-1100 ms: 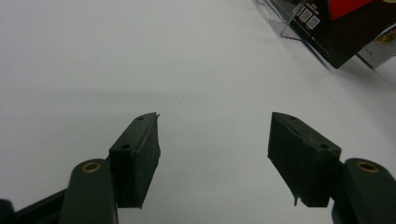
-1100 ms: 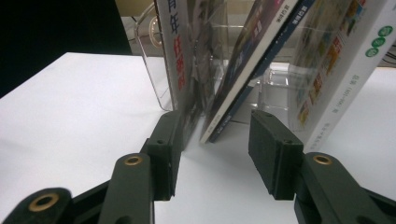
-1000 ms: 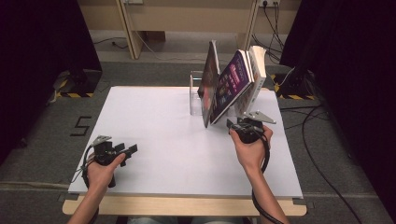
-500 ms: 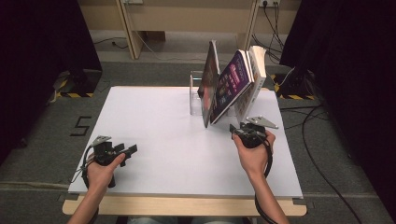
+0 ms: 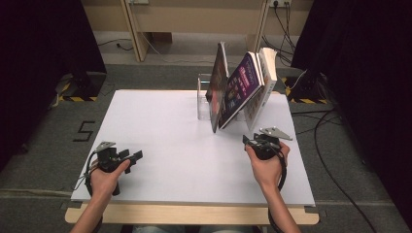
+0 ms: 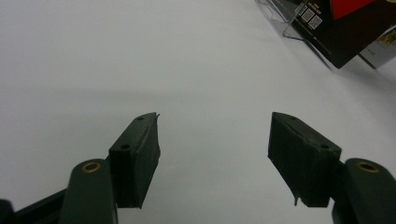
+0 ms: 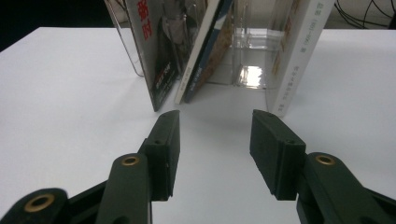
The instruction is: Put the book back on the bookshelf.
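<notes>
Three books [image 5: 240,92] lean in a clear stand [image 5: 204,97] at the table's [image 5: 160,126] far right, none gripped yet. Right gripper [image 5: 253,141] hovers just near them, jaws spread and empty; left gripper [image 5: 127,156] waits spread at near left.

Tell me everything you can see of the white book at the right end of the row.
The white book is thick, with a pale cover and printed spine text too small to read. It stands on its lower edge on the white table, tilted, at the right end of the row. It looks to rest against the clear stand. Nothing grips it.
</notes>
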A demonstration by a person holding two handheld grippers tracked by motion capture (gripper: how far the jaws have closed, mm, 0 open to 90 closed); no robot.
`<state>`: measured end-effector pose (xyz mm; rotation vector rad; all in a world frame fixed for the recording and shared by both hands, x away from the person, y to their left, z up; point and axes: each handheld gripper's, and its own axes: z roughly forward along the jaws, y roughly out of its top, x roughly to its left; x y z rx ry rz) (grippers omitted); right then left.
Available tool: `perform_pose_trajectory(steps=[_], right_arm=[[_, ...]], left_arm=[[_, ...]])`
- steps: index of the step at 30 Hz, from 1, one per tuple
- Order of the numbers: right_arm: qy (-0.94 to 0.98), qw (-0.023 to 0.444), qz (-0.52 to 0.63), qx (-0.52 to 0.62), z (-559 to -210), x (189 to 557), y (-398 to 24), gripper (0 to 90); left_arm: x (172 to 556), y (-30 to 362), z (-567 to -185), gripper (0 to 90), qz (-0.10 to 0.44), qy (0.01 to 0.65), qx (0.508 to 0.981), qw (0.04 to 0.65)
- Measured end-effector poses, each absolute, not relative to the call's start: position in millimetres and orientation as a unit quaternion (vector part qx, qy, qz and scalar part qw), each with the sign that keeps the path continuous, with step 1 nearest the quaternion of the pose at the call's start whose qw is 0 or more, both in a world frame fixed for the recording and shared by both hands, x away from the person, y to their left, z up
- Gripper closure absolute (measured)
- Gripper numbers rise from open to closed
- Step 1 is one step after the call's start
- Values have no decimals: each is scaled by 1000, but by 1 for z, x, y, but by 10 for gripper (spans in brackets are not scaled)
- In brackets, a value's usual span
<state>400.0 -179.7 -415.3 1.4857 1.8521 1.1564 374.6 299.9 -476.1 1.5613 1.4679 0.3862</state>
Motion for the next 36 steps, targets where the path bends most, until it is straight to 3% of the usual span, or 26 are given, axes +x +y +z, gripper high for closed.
perform_pose_trajectory(steps=[36], right_arm=[[673,260,394,569,-466,392,-208,523]], left_arm=[[374,301,-478,328,163,599,638,456]])
